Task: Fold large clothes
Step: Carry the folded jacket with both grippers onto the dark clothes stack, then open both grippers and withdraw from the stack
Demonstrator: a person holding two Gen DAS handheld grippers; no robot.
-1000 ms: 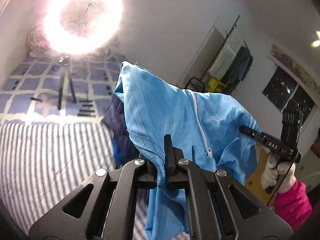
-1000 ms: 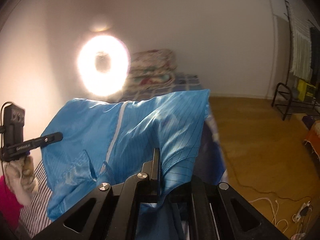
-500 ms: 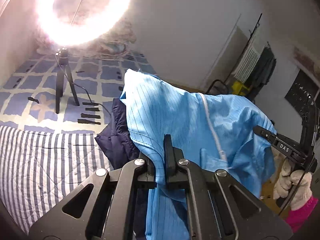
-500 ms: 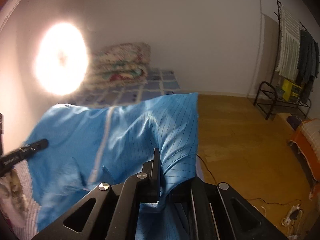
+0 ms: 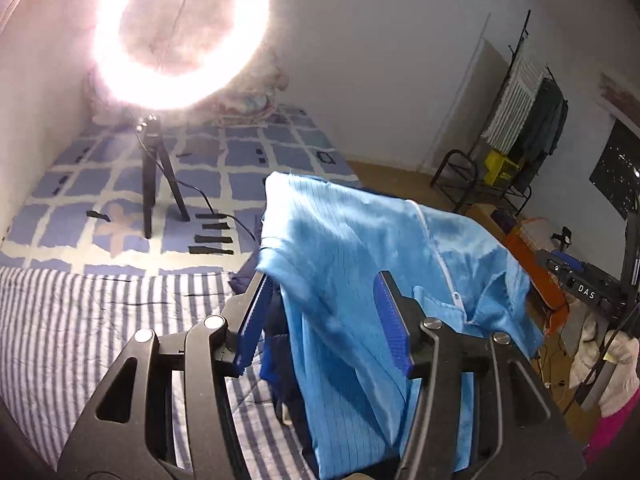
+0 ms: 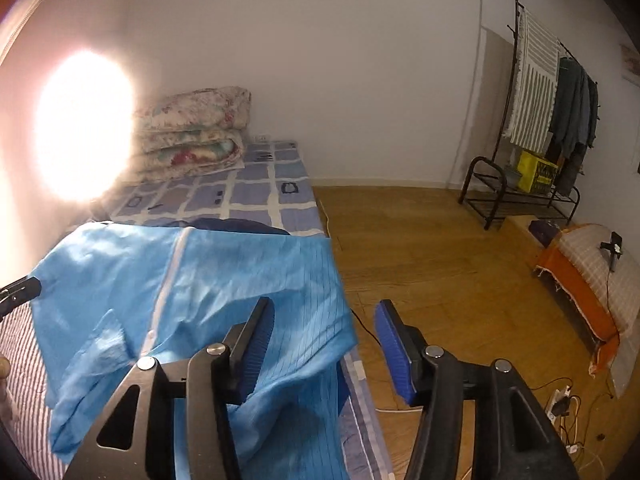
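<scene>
Both tools, left [image 5: 322, 316] and right [image 6: 324, 340], gape wide, gripping nothing; the jacket [image 5: 360, 280] should settle flat on the bed [image 5: 80, 312].

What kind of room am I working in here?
Most likely a bedroom at home: a bed with a checked sheet, folded floral quilts stacked against the wall, and a clothes rack hung with garments. The ring light standing on the bed suggests a recording setup.
</scene>
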